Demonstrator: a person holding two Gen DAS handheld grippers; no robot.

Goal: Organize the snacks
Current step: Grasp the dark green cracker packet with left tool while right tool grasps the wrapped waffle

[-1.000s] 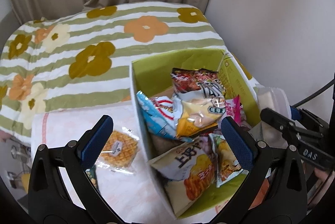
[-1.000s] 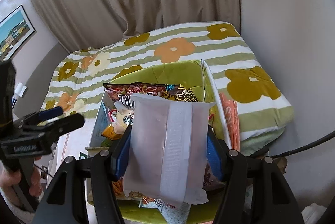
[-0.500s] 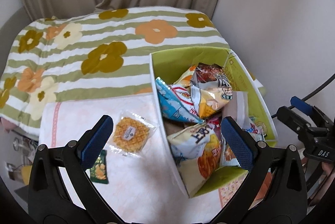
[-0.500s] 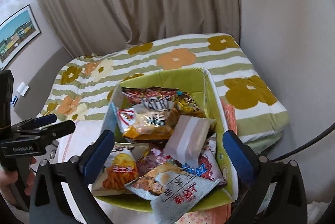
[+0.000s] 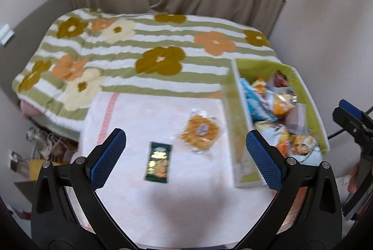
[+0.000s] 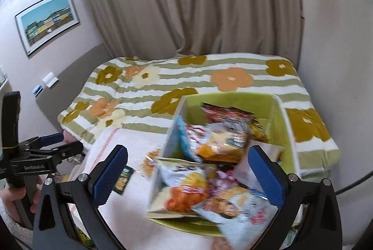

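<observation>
A green box [image 5: 235, 114] [image 6: 277, 124] full of snack bags stands on a pale pink cloth [image 5: 144, 124]. A clear-wrapped waffle snack [image 5: 200, 131] and a small dark green packet [image 5: 158, 161] lie on the cloth left of the box. The packet also shows in the right wrist view [image 6: 122, 181]. My left gripper [image 5: 186, 159] is open and empty above the cloth, near the green packet. My right gripper [image 6: 187, 176] is open and empty above the box's front, where a white wrapped snack [image 6: 254, 166] lies among the bags.
A striped flower quilt [image 5: 149, 54] covers the bed behind the cloth. A beige curtain [image 6: 186, 0] and walls close the back and right. Clutter sits on the floor at the left [image 5: 44, 145]. A black cable [image 6: 356, 182] runs at the right.
The right gripper let the white wrapped snack go into the box, opened and drew back. The left gripper swung left from the box to above the cloth and the two loose snacks.
</observation>
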